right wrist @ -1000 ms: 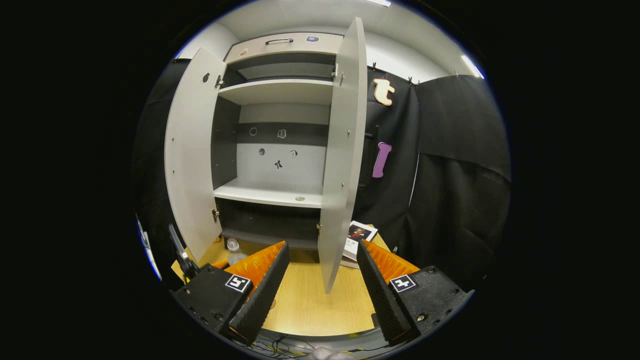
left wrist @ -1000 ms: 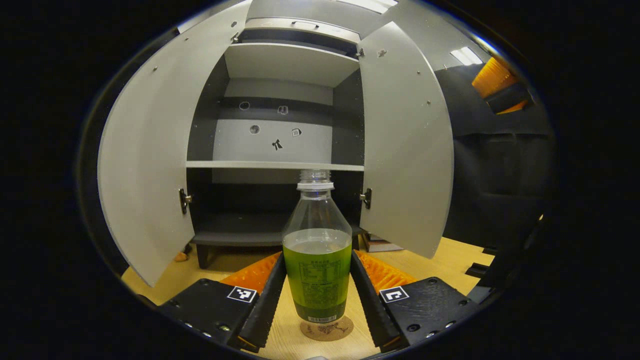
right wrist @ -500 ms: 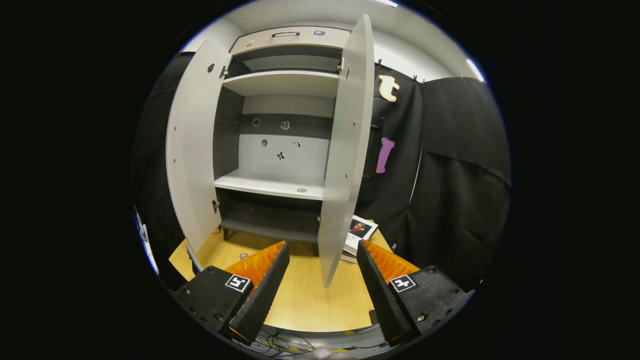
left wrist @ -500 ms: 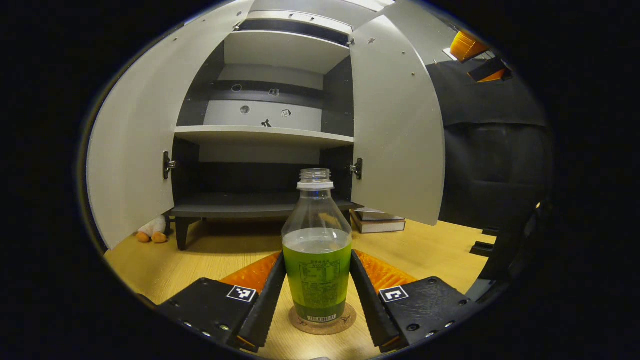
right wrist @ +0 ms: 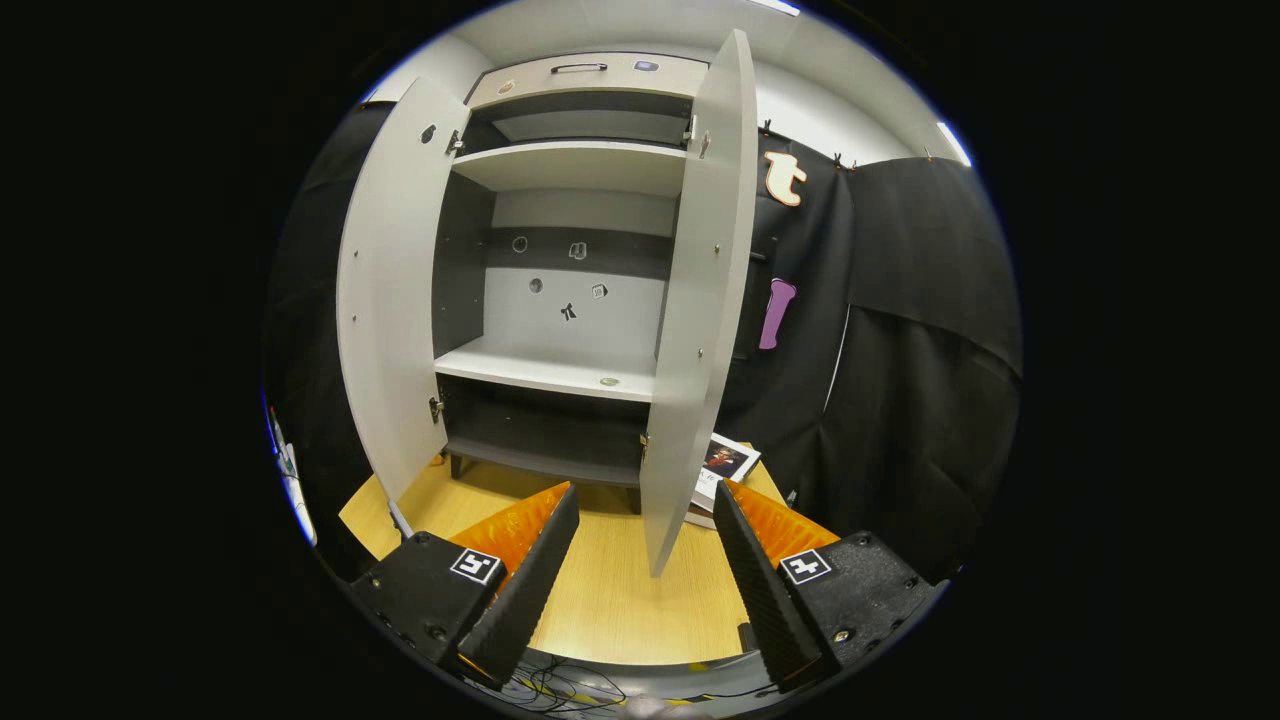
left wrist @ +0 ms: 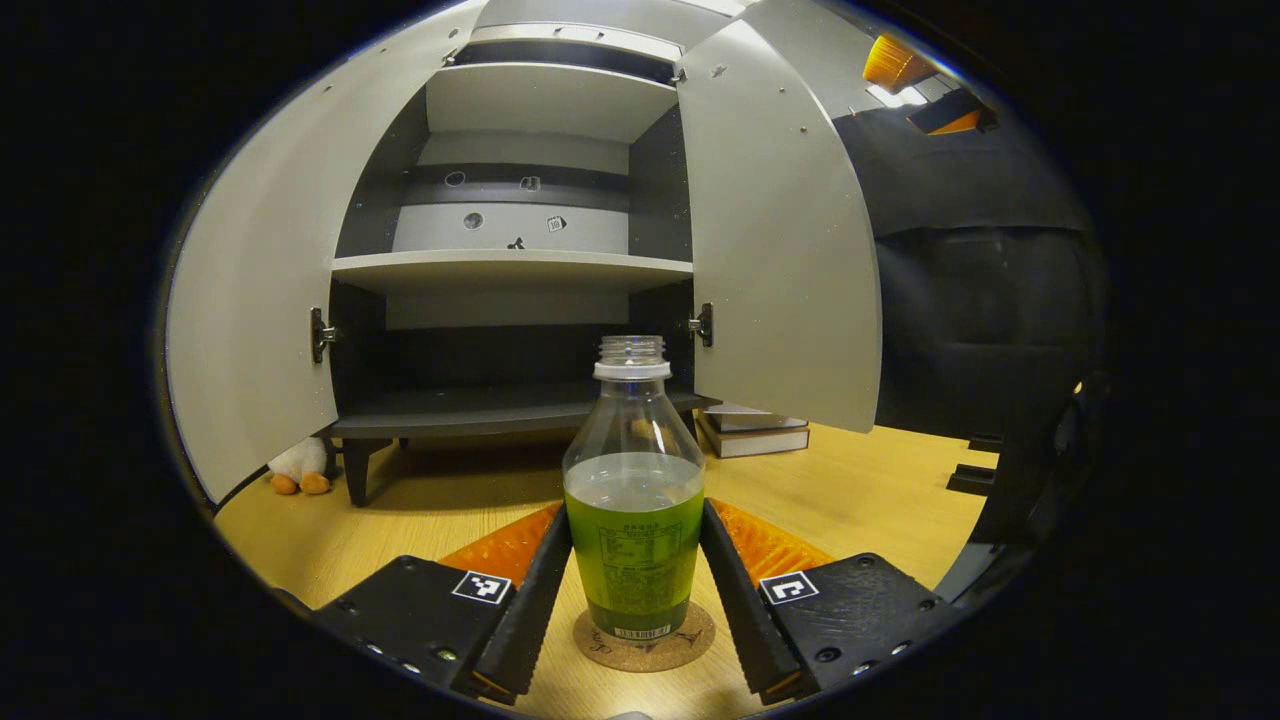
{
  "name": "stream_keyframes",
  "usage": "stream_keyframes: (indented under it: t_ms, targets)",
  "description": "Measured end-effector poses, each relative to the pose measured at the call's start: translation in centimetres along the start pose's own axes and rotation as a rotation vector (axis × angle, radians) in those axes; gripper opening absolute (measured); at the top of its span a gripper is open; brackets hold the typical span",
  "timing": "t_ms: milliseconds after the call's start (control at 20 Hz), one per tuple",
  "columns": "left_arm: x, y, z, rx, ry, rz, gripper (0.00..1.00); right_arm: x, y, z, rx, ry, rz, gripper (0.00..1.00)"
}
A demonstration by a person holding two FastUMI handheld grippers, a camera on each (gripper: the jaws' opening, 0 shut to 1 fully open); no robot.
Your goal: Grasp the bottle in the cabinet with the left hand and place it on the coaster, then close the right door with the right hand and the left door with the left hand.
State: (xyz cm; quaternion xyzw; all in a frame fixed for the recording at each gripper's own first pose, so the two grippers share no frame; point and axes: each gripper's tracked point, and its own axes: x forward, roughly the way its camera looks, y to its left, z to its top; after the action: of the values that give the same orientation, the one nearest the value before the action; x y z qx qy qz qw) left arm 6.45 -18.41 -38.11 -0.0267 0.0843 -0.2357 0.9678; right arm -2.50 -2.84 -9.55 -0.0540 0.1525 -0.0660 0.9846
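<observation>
- The left tongs (left wrist: 634, 590) are gripping the bottle (left wrist: 634, 500) at its lower body, both fingers pressing its sides, steadying it upright on the coaster (left wrist: 645, 640).
- The bottle is sitting between the fingers, its base on the coaster, which is lying on the worktop (left wrist: 860, 490) in front of the cabinet (left wrist: 510, 265).
- The right tongs (right wrist: 640, 575) are hanging wide apart and empty, facing the edge of the right door (right wrist: 695, 300), likely readying to push it closed; the left door (right wrist: 390, 290) is standing open too.

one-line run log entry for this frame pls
stage: bottle placing | left gripper: shut on bottle, base on coaster | right gripper: open, facing right door | left door: open
</observation>
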Motion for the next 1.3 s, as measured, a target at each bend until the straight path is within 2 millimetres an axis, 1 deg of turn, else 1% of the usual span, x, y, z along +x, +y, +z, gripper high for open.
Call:
stream_keyframes:
  t_ms: [200, 300, 350, 400, 450, 550, 650, 750, 900, 1000, 1150, 1300]
  targets:
    - [-0.8, 0.2, -0.3, 0.028, 0.037, 0.012, 0.77, -0.5, -0.3, -0.1, 0.013, -0.003, 0.002, 0.84]
    - [-1.0, 0.5, -0.3, 0.046, 0.046, 0.021, 0.8, -0.8, -0.5, -0.1, 0.017, -0.007, 0.0, 0.84]
    - [-1.0, 0.6, -0.2, 0.05, 0.05, 0.025, 0.83, -1.1, -0.7, -0.2, 0.018, -0.008, -0.002, 0.84]
    - [-1.2, 0.8, -0.1, 0.053, 0.053, 0.032, 0.83, -1.3, -0.8, -0.2, 0.02, -0.011, -0.004, 0.84]
    - [-1.1, 0.9, 0.2, 0.056, 0.051, 0.036, 0.88, -1.5, -1.0, -0.2, 0.023, -0.014, -0.006, 0.84]
    - [-1.3, 0.9, 1.2, 0.059, 0.035, 0.043, 0.94, -2.0, -1.3, -0.1, 0.027, -0.019, -0.01, 0.84]
    - [-1.6, 0.8, 2.3, 0.06, 0.029, 0.057, 0.97, -2.5, -1.4, 0.0, 0.031, -0.026, -0.011, 0.84]
    - [-2.0, 1.0, 4.3, 0.05, 0.007, 0.07, 0.96, -2.9, -1.5, 0.2, 0.034, -0.036, -0.009, 0.84]
    - [-3.0, 1.7, 6.8, 0.01, 0.038, 0.129, 0.96, -3.1, -1.6, 0.3, 0.043, -0.058, 0.0, 0.84]
    - [-3.9, 2.0, 9.3, -0.038, 0.046, 0.158, 0.96, -3.2, -1.6, 0.3, 0.049, -0.071, 0.014, 0.84]
    - [-5.4, 2.9, 13.4, -0.088, 0.051, 0.209, 0.96, -3.4, -1.8, 1.1, 0.07, -0.103, 0.028, 0.84]
    - [-7.1, 5.4, 18.4, -0.04, 0.025, 0.281, 0.96, -3.6, -2.0, 2.4, 0.09, -0.147, 0.041, 0.84]
